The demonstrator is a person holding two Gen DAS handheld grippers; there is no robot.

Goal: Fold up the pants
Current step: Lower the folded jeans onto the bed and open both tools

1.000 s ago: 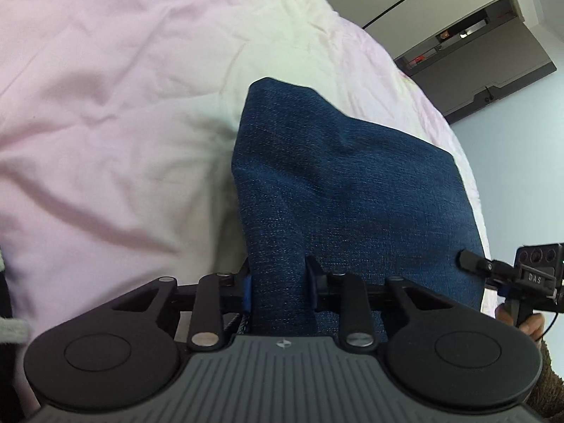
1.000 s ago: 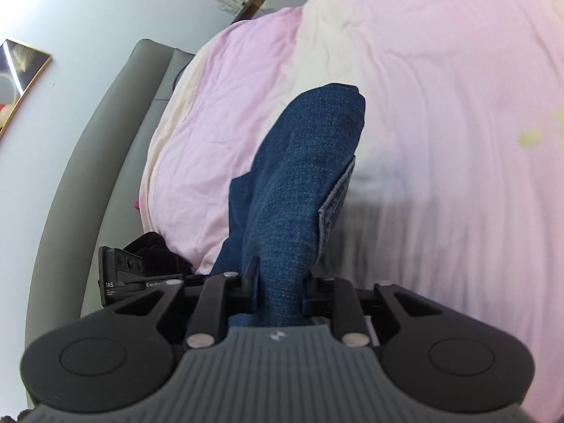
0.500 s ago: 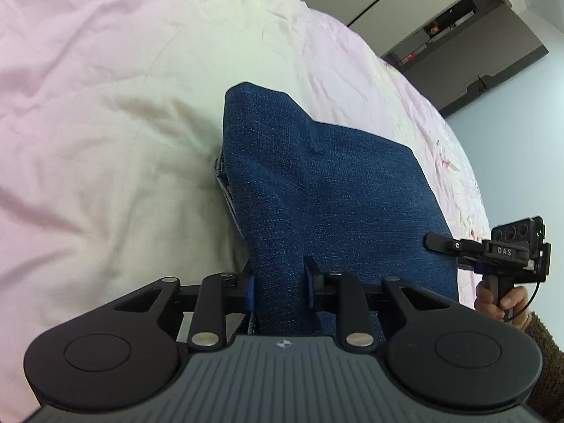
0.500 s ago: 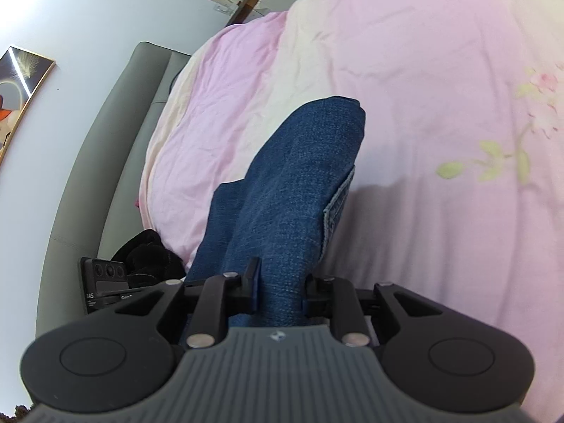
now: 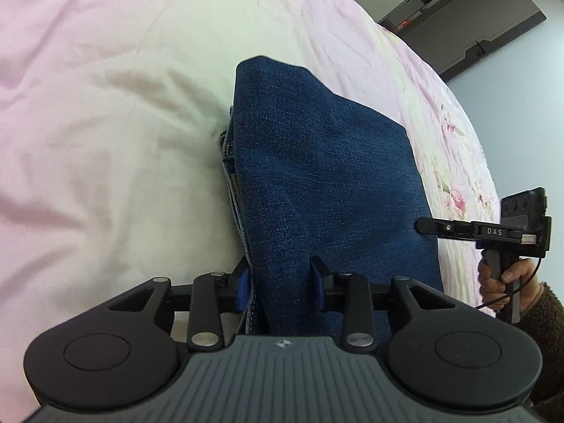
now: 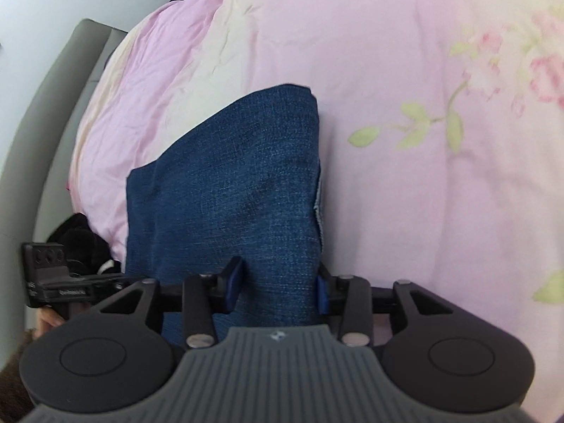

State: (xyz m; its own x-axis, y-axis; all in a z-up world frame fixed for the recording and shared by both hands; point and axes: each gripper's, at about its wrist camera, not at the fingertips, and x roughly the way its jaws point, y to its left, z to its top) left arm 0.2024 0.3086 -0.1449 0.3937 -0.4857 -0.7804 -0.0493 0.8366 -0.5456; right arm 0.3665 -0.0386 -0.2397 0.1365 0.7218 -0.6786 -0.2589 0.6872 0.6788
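Dark blue denim pants [image 5: 335, 176] lie folded into a thick rectangle on the pink and cream bed cover [image 5: 105, 141]. My left gripper [image 5: 280, 278] straddles the near left edge of the stack. Its jaws are opening, with a ridge of denim still between the pads. In the right wrist view the pants [image 6: 229, 194] fill the middle. My right gripper [image 6: 276, 283] straddles their near right corner. Its jaws are opening too, and the cloth between them has gone slack. Each gripper shows at the edge of the other's view: the right gripper [image 5: 426, 225], the left gripper [image 6: 46, 275].
A hand [image 5: 493, 275] in a brown sleeve holds the right gripper's handle. A grey padded headboard [image 6: 35, 141] runs along the bed's far side, with a black bundle [image 6: 75, 236] against it. A dark cabinet [image 5: 476, 28] stands past the bed. The flowered bed cover [image 6: 458, 123] spreads to the right.
Both grippers came down with the pants, which now lie flat and spread on the bed instead of hanging bunched. Both pairs of jaws have widened around the denim.
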